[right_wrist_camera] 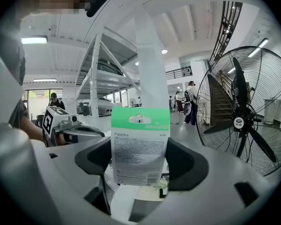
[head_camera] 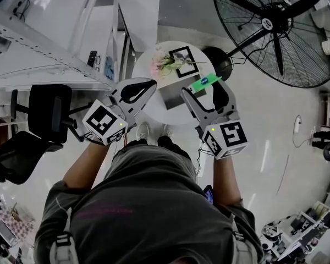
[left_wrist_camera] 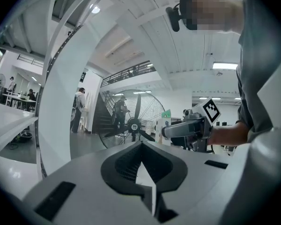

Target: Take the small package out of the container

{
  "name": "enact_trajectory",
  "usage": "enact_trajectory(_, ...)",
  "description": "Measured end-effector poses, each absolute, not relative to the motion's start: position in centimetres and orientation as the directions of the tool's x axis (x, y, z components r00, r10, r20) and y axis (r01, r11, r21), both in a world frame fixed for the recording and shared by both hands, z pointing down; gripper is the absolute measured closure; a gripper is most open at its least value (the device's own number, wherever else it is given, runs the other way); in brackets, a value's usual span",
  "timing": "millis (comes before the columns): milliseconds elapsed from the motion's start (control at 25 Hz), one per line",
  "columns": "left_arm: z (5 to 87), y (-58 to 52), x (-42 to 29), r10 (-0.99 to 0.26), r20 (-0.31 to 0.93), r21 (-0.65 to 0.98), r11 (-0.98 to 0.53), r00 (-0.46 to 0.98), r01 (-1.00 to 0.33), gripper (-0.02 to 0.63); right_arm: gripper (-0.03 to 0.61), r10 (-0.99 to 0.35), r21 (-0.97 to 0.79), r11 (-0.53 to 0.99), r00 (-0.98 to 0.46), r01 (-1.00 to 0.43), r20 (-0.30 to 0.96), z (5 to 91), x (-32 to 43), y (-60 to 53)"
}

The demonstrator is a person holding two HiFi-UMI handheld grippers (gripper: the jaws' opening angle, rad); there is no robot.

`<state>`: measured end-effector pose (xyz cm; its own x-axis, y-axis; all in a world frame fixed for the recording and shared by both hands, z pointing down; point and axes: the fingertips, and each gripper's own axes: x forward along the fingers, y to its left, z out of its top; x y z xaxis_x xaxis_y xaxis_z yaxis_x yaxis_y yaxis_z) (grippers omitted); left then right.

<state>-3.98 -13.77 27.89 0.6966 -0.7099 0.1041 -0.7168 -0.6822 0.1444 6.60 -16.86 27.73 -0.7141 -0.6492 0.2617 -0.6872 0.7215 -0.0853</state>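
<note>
Since the left tool (head_camera: 146, 86) is pinched together with nothing in it, the right tool (head_camera: 204, 88) is the one doing the job. It's clamped on the small package (right_wrist_camera: 139, 146), which stands upright along its jaws with the green top past the tips. It looks lifted clear of the grey box (head_camera: 173, 96) on the round white tabletop (head_camera: 154, 51) below. Big fan (head_camera: 275, 26) off right, glossy floor.
</note>
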Motion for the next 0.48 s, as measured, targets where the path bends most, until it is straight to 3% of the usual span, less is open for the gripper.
enact_trajectory(480,28.15,-13.68,-3.71,-0.712,0.102,0.154,-0.679,0.695,-0.718,0.598,0.222,-0.644,-0.082,0.722,-0.712,-0.687,0.28,28.39,6.85,-16.86)
